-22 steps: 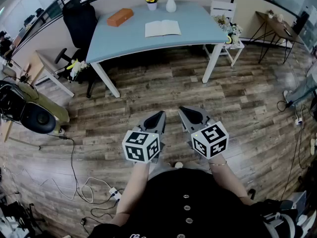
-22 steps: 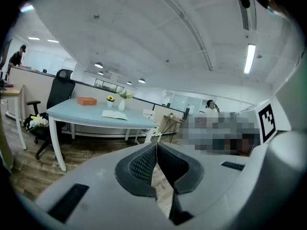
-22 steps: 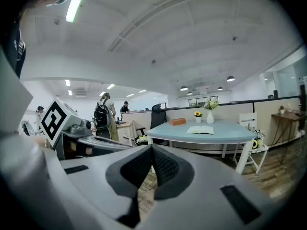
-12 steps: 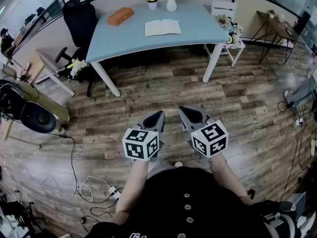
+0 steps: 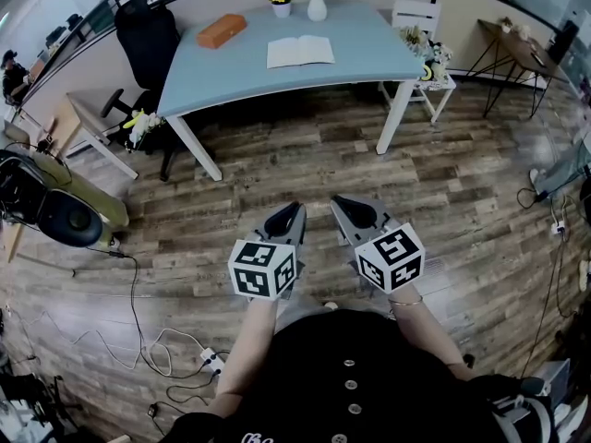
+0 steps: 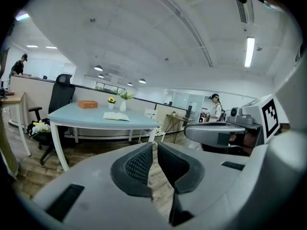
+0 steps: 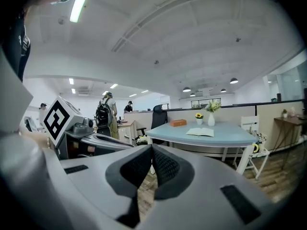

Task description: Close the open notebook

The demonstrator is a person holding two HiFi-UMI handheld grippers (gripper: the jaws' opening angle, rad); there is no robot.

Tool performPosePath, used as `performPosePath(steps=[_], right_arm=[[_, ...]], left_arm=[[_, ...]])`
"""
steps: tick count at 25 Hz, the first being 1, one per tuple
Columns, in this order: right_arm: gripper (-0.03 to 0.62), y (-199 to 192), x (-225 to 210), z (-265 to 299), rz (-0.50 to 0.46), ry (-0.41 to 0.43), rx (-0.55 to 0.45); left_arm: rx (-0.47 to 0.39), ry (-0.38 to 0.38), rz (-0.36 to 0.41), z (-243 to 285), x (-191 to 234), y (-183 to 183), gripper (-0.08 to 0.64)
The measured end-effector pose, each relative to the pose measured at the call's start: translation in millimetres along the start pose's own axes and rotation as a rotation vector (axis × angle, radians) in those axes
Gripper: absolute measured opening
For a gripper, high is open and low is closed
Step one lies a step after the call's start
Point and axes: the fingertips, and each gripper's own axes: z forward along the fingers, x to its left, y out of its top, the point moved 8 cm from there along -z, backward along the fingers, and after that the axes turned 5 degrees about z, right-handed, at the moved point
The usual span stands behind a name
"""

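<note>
The open notebook (image 5: 301, 52) lies flat on the light blue table (image 5: 212, 74), far ahead of me across the wood floor. It also shows small in the left gripper view, notebook (image 6: 116, 116), and in the right gripper view, notebook (image 7: 200, 132). My left gripper (image 5: 289, 214) and right gripper (image 5: 343, 205) hang side by side in front of my body, well short of the table. Both are shut with nothing between the pads, as seen at the left gripper (image 6: 154, 145) and the right gripper (image 7: 150, 150).
An orange box (image 5: 222, 30), a small sunflower pot (image 5: 280, 4) and a white vase (image 5: 317, 5) stand at the table's back. A black office chair (image 5: 148, 40) is at its left, a white chair (image 5: 417, 21) at its right. Cables and a power strip (image 5: 212, 358) lie on the floor at the left.
</note>
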Motion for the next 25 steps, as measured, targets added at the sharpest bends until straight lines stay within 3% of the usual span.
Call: performPosePath(steps=[1,3,6,8,14,18,25], right_arm=[[0.012,0,-3,-1,-0.001,-0.005,0.004],[0.105,-1,-7,-1,0.002,-0.008,0.016],[0.122,-4,-11,-4,0.01,-0.007,0.019],[0.148,-6,-12,-4,0.02,-0.003,0.022],[0.214,-10,-18,2,0.043,-0.006,0.02],[0.215,-8,-24,20,0.03,-0.008,0.028],[0.215,10,-52,77,0.045,-0.055,0.014]], left_arm=[[0.004,0.003,0.002,1,-1,0,0.018],[0.011,0.013,0.0,2,-3,-1,0.02],[0.013,0.035,-0.01,1,-4,-3,0.024],[0.016,0.043,-0.018,1,-5,-5,0.083],[0.003,0.075,-0.031,6,1,-8,0.164],[-0.023,0.097,-0.032,16,22,-2,0.202],[0.001,0.059,0.015,57,78,22,0.202]])
